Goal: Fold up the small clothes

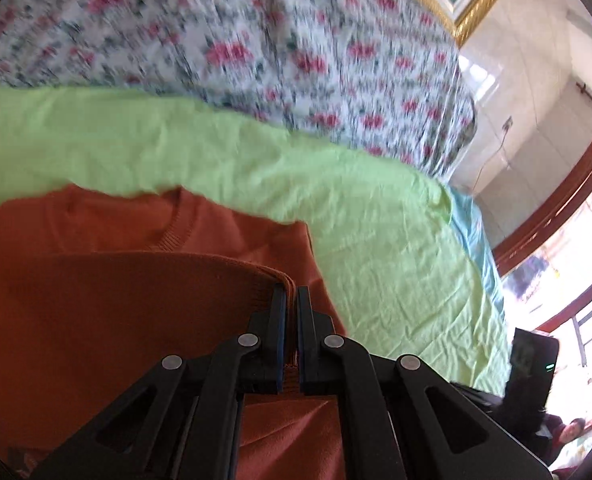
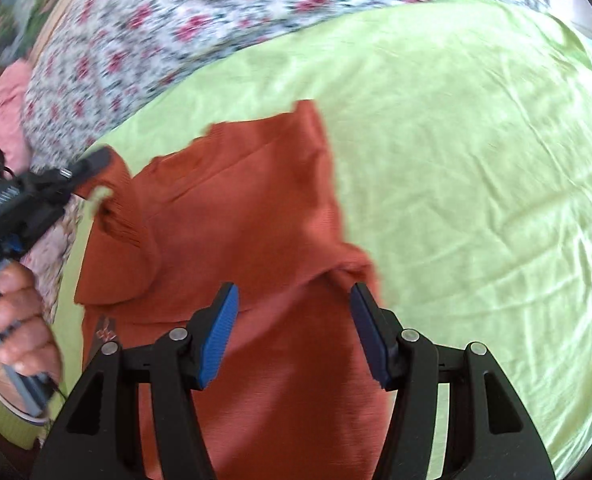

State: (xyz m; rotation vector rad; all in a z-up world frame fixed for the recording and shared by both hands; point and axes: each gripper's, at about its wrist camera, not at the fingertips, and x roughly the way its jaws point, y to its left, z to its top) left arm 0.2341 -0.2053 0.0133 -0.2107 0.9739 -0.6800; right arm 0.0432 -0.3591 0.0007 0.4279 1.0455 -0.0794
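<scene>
A: Jaws of the left hand-held gripper (image 1: 291, 300) are pressed together on a ribbed edge of the sweater (image 1: 95, 312), low in the centre of the left view. Why pinch there?

B: Likely to carry that edge over the body as one fold; a grip on the thick hem lets the whole flap follow. In the right view the same gripper comes in from the left edge, held by a hand (image 2: 15, 320), its tip at the sweater's upper left corner.

A: And the right hand-held gripper (image 2: 293, 332)?

B: Spread, nothing between the pads, over the sweater's lower part. I'd guess it is there to steady the cloth, or waiting for its own edge.

A: How does the sweater look?

B: Rust-orange knit, ribbed collar towards the top of the left view, a small logo at lower left. It lies on a green sheet (image 2: 476, 200) on the bed, partly doubled over, with a floral quilt (image 1: 255, 40) beyond.
</scene>
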